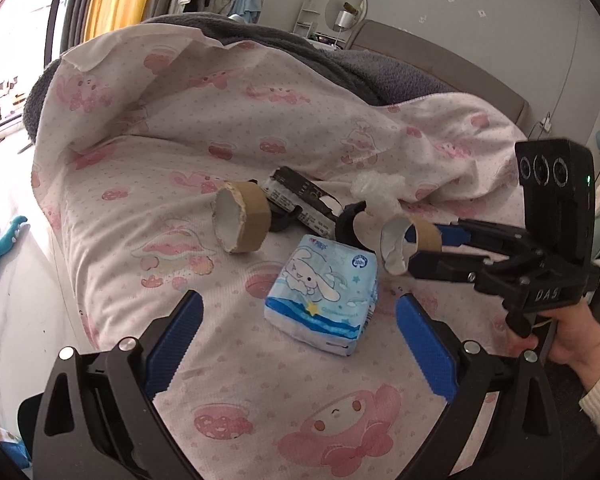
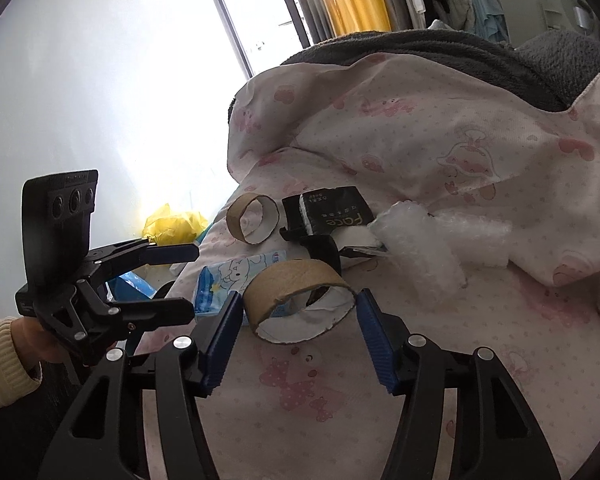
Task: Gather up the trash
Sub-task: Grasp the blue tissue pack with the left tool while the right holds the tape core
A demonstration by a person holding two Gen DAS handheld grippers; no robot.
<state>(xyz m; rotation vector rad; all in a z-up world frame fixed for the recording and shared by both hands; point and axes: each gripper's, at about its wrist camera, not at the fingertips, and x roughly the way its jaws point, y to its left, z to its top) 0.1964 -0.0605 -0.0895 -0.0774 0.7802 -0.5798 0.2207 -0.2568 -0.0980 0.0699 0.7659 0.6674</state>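
Right gripper (image 2: pixel 298 322) has its blue-padded fingers (image 2: pixel 374 340) spread abt as wide as the short brown cardboard tape core w/ torn white lining (image 2: pixel 296 300) sitting between them; pads look just beside the rim on both sides, can't tell if actually touching, so not clearly gripped yet. Core lies on the pink cartoon-print bed cover (image 1: pixel 220 360), near mid-bed, just beside the blue-and-white cartoon tissue pack (image 1: pixel 324 296). Handling guess: core is v. light, thin-walled cardboard, stiff enough across the ring but will squash oval if pinched hard; best hold is across the outer wall at mid-height, gentle squeeze, or one finger inside the ring & one outside. Torn lining edge is flimsy, avoid it. Left gripper (image 1: pixel 298 344) hangs over the tissue pack, fingers wide open, nothing in them. Pack is soft, plastic-wrapped, prob slippery; pinch across the narrow sides. Other bits farther toward the headboard side: second brown cardboard tape core (image 1: pixel 242 216), black-and-white printed wrapper (image 1: pixel 300 200), crumpled clear bubble wrap (image 2: pixel 424 248) – all light; wrap is springy & bulky. Bed is soft, so pressing down will sink things.
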